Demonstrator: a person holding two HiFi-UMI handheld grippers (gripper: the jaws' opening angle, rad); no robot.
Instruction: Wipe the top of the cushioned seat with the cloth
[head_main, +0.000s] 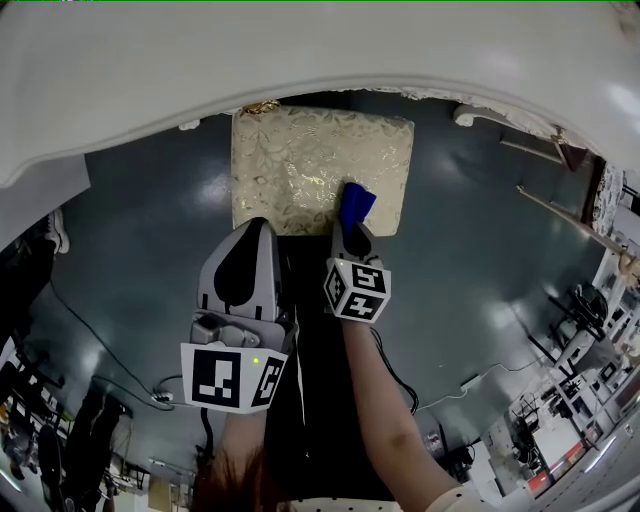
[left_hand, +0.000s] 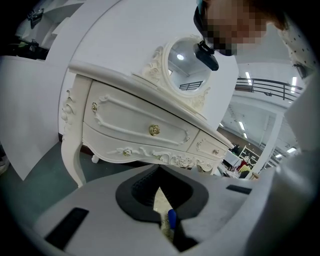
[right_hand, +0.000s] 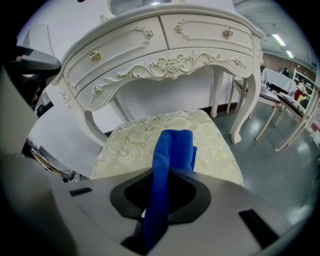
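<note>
The cushioned seat (head_main: 300, 165) has a cream and gold floral top and stands just in front of a white dressing table. A blue cloth (head_main: 355, 205) lies on the seat's near right part, and my right gripper (head_main: 352, 232) is shut on its near end. In the right gripper view the cloth (right_hand: 169, 160) runs up out of the jaws and folds over above the seat (right_hand: 130, 145). My left gripper (head_main: 252, 232) hovers at the seat's near edge, jaws shut and empty. Through its narrow slit I see a strip of the seat and a bit of the blue cloth (left_hand: 171, 218).
The white dressing table (head_main: 300, 60) overhangs the seat's far side; its drawers (right_hand: 165, 45) and carved legs show ahead, and an oval mirror (left_hand: 187, 65) stands on top. Dark grey floor surrounds the seat. Cables (head_main: 120, 370) lie at the left, other furniture (head_main: 560, 150) at the right.
</note>
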